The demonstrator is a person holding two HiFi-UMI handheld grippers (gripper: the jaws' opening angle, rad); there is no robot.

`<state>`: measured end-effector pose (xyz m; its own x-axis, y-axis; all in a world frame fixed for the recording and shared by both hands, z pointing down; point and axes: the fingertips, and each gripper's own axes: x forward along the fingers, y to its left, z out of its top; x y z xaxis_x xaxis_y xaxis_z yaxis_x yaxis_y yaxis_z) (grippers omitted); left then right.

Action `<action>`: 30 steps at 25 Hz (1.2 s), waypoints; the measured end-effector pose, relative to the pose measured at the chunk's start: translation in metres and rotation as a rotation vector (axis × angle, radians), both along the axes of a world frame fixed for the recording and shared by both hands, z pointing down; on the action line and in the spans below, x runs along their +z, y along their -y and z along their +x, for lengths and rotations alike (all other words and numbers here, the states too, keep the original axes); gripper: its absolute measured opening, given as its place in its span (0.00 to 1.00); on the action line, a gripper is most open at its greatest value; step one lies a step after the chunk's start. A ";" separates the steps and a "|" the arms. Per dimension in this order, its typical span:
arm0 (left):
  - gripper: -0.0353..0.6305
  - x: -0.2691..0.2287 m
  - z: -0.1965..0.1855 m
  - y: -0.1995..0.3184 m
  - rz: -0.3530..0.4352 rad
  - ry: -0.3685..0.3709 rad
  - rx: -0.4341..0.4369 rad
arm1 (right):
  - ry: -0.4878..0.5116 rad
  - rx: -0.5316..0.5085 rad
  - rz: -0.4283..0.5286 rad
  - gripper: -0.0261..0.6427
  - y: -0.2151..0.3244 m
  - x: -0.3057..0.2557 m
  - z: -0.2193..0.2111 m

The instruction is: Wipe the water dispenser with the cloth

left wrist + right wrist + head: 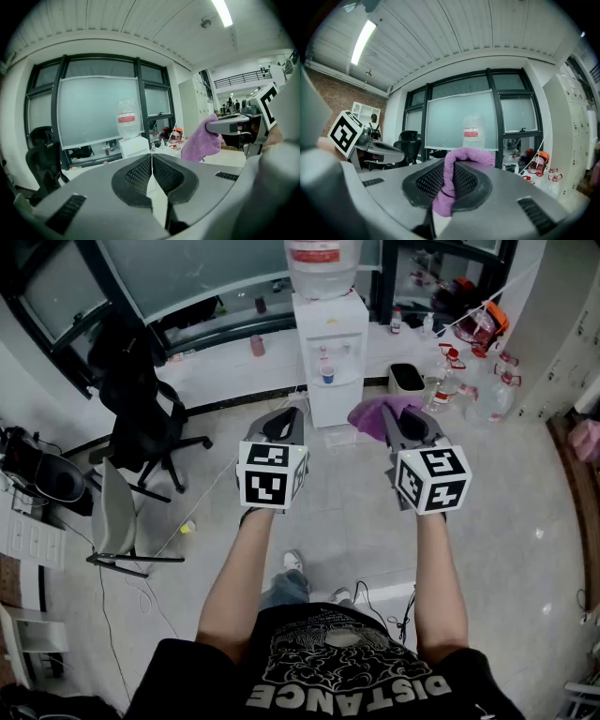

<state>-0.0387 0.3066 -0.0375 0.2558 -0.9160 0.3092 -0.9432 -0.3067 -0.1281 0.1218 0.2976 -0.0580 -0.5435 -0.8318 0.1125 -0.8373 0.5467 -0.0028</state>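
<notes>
A white water dispenser [328,352] with a clear bottle [321,266] on top stands against the far window wall; it also shows in the left gripper view [133,146] and the right gripper view [471,133]. My right gripper [392,418] is shut on a purple cloth [375,412], which bulges out between its jaws [454,176] and hangs from it in the left gripper view [201,143]. My left gripper [286,420] is shut with nothing in it [151,166]. Both are held out in front of me, some way short of the dispenser.
A black office chair [141,404] stands to the left, a grey chair [111,517] nearer. A black bin [406,379] and several clear bottles [469,390] sit right of the dispenser. A cable [197,507] runs across the floor.
</notes>
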 end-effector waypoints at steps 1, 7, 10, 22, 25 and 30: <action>0.09 0.000 0.001 0.002 -0.002 -0.008 0.001 | 0.006 -0.003 0.002 0.09 0.001 0.000 -0.001; 0.09 0.003 0.003 0.017 0.000 -0.021 0.009 | 0.002 -0.015 -0.014 0.09 0.011 0.011 -0.009; 0.09 0.006 -0.002 0.031 -0.002 -0.026 0.015 | 0.007 -0.017 -0.028 0.09 0.023 0.017 -0.017; 0.09 0.021 -0.052 0.145 -0.020 -0.047 0.027 | -0.029 -0.035 -0.069 0.09 0.133 0.037 -0.082; 0.09 0.022 -0.070 0.181 -0.029 -0.056 0.036 | -0.043 -0.033 -0.080 0.09 0.169 0.036 -0.104; 0.09 0.025 -0.095 0.232 -0.041 -0.071 0.066 | -0.057 -0.018 -0.103 0.09 0.219 0.040 -0.134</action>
